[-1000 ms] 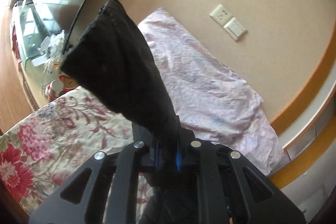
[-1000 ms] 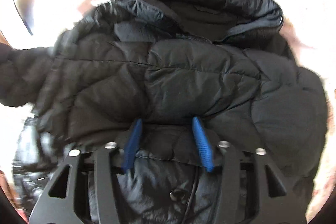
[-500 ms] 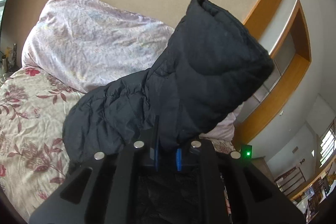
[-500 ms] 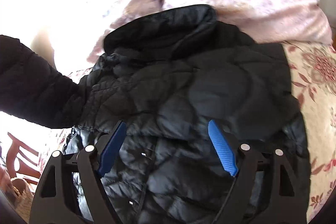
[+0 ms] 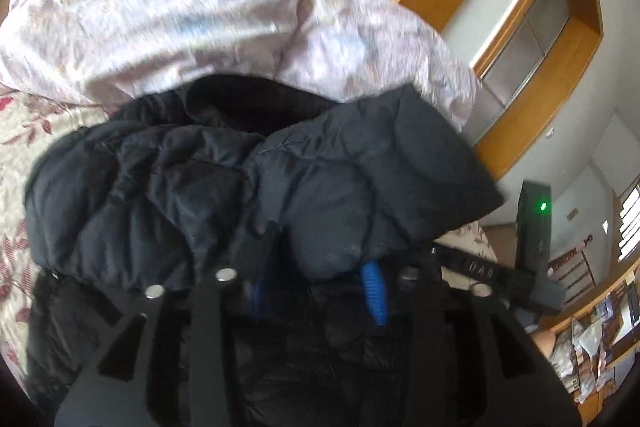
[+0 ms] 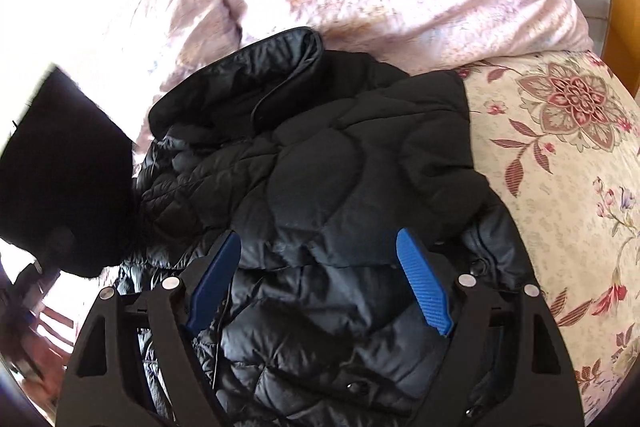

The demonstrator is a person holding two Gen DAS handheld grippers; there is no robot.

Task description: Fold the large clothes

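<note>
A black puffer jacket [image 6: 360, 187] lies on the floral bedsheet [image 6: 560, 155], collar toward the pillows. One sleeve [image 5: 380, 179] is folded across the jacket's body. My left gripper [image 5: 316, 283] sits low over it. Its jaws are opening, and the sleeve's padded end still bulges between the blue fingers [image 5: 374, 291] without being pinched. In the right wrist view this sleeve [image 6: 68, 167] is a dark mass at the left. My right gripper [image 6: 318, 239] hovers open just above the jacket's middle. Its blue pads [image 6: 424, 283] stand wide apart with nothing clamped.
Crumpled pale pink bedding [image 5: 180, 7] is piled at the head of the bed, behind the collar. A wood-trimmed wall niche [image 5: 532, 27] stands to the right. A black device with a green light [image 5: 538, 227] rises beside the sleeve's cuff. The bedsheet runs on to the jacket's right.
The left gripper swung the raised sleeve over and down onto the jacket's body, then its jaws parted. The right gripper let go of the jacket's fabric, opened wider and drew back.
</note>
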